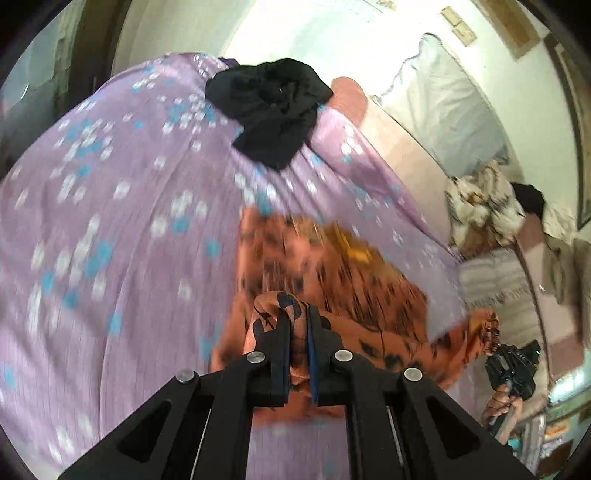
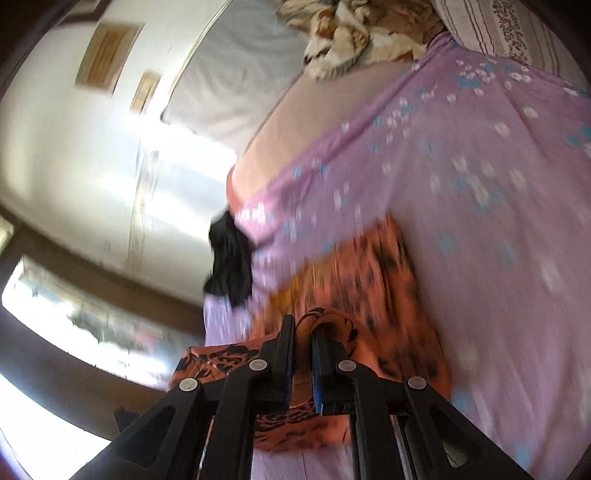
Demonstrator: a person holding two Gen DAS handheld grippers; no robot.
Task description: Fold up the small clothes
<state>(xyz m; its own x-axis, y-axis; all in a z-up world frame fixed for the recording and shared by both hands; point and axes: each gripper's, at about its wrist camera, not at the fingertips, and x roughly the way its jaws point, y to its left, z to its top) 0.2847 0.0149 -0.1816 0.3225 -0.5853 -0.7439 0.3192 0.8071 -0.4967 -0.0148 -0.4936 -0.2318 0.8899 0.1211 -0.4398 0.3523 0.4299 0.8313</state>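
Note:
An orange garment with black print [image 1: 332, 280] lies on the purple flowered bedsheet [image 1: 110, 221], its near edge lifted. My left gripper [image 1: 298, 314] is shut on one corner of it. My right gripper [image 2: 303, 325] is shut on another corner of the same garment [image 2: 369, 280]; it also shows in the left wrist view [image 1: 511, 363] at the far right, held by a hand. A crumpled black garment [image 1: 273, 107] lies farther back on the bed and shows in the right wrist view [image 2: 229, 258]. Both views are motion-blurred.
A brown and white crumpled cloth [image 1: 480, 210] and a striped pillow [image 2: 498, 33] lie at the head of the bed. A white pillow [image 1: 443, 110] leans by the wall. The sheet [image 2: 498, 184] spreads wide around the orange garment.

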